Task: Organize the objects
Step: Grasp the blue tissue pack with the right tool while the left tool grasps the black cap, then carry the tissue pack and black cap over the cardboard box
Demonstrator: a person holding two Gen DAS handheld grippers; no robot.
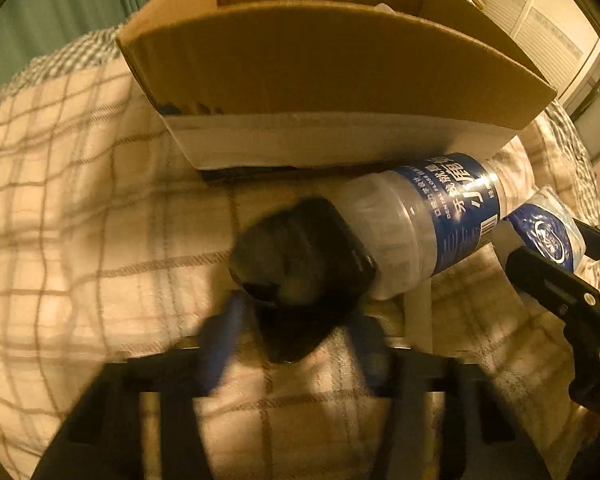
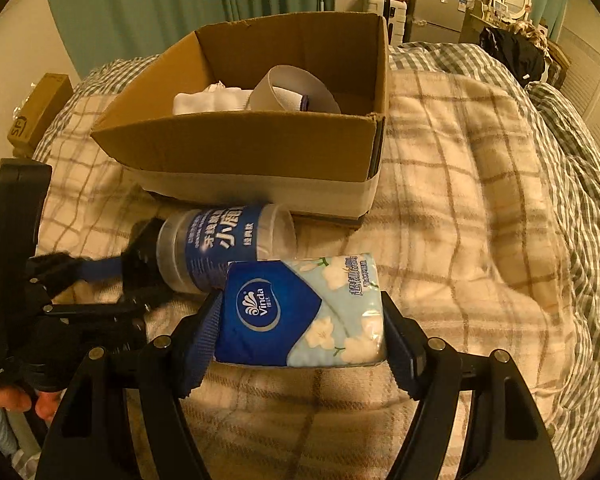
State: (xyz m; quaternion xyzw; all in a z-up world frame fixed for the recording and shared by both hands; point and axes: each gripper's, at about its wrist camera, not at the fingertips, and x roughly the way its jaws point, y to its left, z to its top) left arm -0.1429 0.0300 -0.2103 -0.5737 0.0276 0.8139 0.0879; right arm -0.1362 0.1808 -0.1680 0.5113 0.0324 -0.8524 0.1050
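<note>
A clear jar with a blue label and black lid (image 1: 416, 220) lies on its side on the plaid blanket, in front of the cardboard box (image 1: 300, 64). My left gripper (image 1: 296, 320) is shut on its black lid end; it also shows in the right wrist view (image 2: 140, 264), with the jar (image 2: 224, 248). My right gripper (image 2: 300, 320) is shut on a blue and pale floral Vinda tissue pack (image 2: 300, 312), held just above the blanket next to the jar. The pack also shows in the left wrist view (image 1: 548, 232). The open box (image 2: 236, 148) holds white cloth and a grey band.
The plaid blanket (image 2: 460, 200) covers the bed, with a checked duvet (image 2: 572, 152) to the right. A small cardboard box (image 2: 40, 108) stands at far left. Green curtains and furniture are behind the bed.
</note>
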